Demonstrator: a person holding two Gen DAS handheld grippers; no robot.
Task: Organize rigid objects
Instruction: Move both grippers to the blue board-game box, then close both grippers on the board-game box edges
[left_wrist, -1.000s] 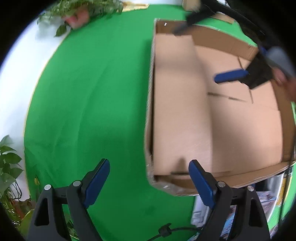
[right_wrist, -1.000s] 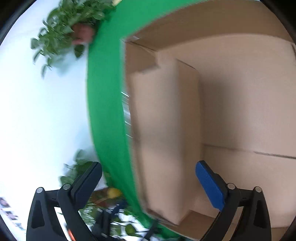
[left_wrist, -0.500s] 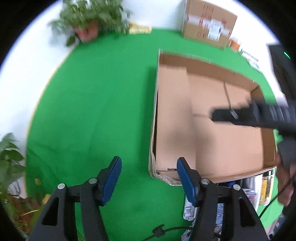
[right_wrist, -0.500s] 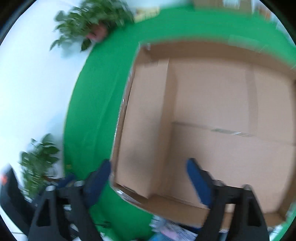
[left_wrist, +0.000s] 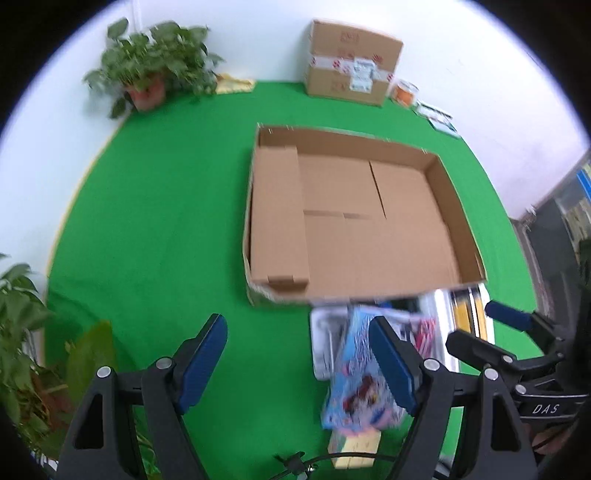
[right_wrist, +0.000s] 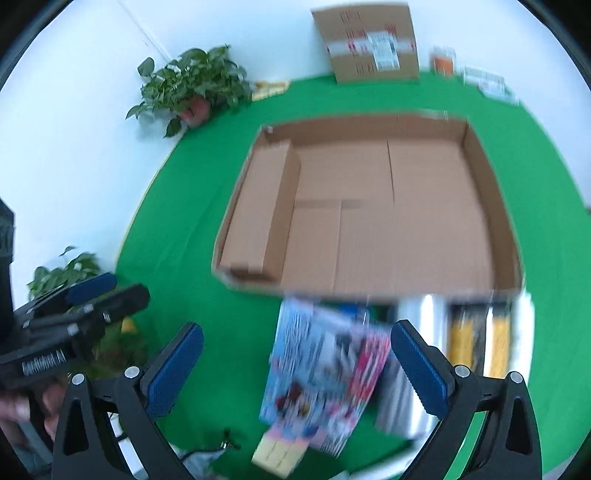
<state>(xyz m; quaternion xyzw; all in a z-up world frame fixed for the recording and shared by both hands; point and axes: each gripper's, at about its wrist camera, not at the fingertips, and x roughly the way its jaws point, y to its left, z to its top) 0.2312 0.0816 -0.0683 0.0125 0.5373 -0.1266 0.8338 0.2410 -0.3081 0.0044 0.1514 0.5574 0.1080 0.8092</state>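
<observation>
An open shallow cardboard box (left_wrist: 439, 192) (right_wrist: 491, 206) lies on the green cloth, with a long brown carton (left_wrist: 277, 214) (right_wrist: 258, 206) along its left side. In front of it lies a pile of rigid items: a colourful blue box (left_wrist: 358, 376) (right_wrist: 321, 376), a pale yellow box (right_wrist: 280, 450), and shiny silver packs with yellow contents (right_wrist: 476, 332) (left_wrist: 458, 317). My left gripper (left_wrist: 299, 362) is open and empty above the cloth left of the pile. My right gripper (right_wrist: 295, 369) is open and empty over the colourful box; it also shows in the left wrist view (left_wrist: 502, 321).
A sealed cardboard carton (left_wrist: 351, 62) (right_wrist: 369, 40) stands at the far wall. Potted plants stand at the back left (left_wrist: 155, 77) (right_wrist: 192, 88) and near left (left_wrist: 22, 317). Small items (left_wrist: 436, 114) lie at the cloth's far right edge.
Both grippers have pulled back and up from the open box. The whole box and the pile of items in front of it have come into view.
</observation>
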